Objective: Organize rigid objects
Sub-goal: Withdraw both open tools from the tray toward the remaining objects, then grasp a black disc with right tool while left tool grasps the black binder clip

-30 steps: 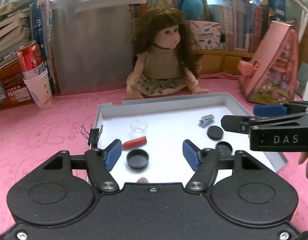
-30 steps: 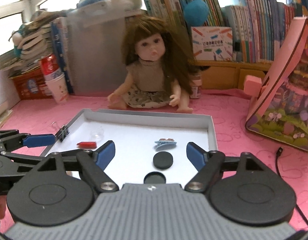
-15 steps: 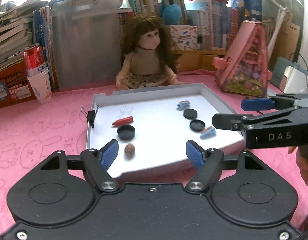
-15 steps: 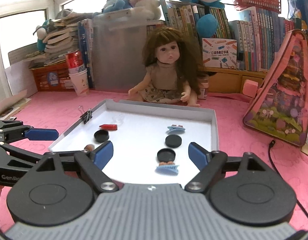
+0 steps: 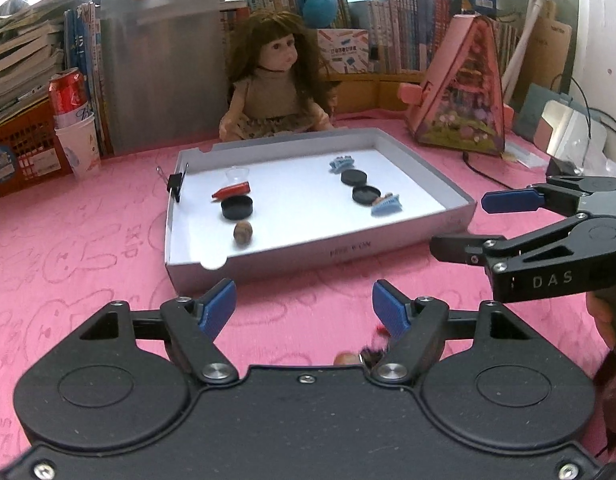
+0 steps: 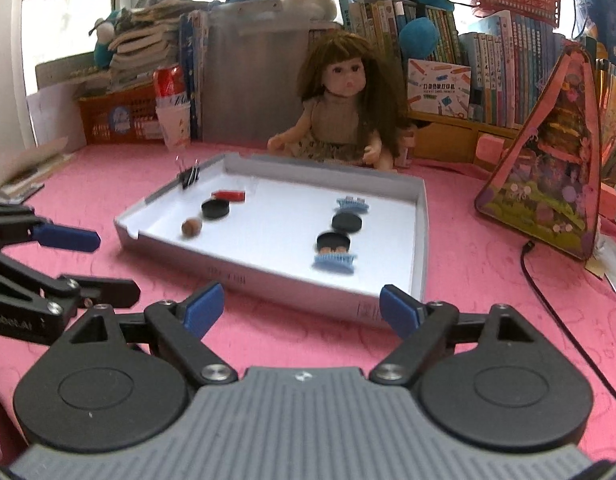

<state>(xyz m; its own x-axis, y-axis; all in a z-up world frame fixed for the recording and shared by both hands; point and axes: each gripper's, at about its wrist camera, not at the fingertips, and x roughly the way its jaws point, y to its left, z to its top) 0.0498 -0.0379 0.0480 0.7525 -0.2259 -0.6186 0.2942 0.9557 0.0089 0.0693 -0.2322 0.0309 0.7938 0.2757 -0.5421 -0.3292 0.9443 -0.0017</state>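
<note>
While both stand clear, tray rim, bare pink cloth around, perhaps uncluttered.

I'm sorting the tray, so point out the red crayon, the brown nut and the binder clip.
red crayon (image 5: 232, 191), left wrist view, middle of its body.
brown nut (image 5: 243, 233), left wrist view, its top face.
binder clip (image 5: 175, 182), left wrist view, its black body.

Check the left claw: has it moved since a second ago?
Yes. The left claw has pulled back from the tray: its fingertips were over the tray floor near the black cap, and are now over pink cloth before the tray's near wall. It holds nothing.
</note>
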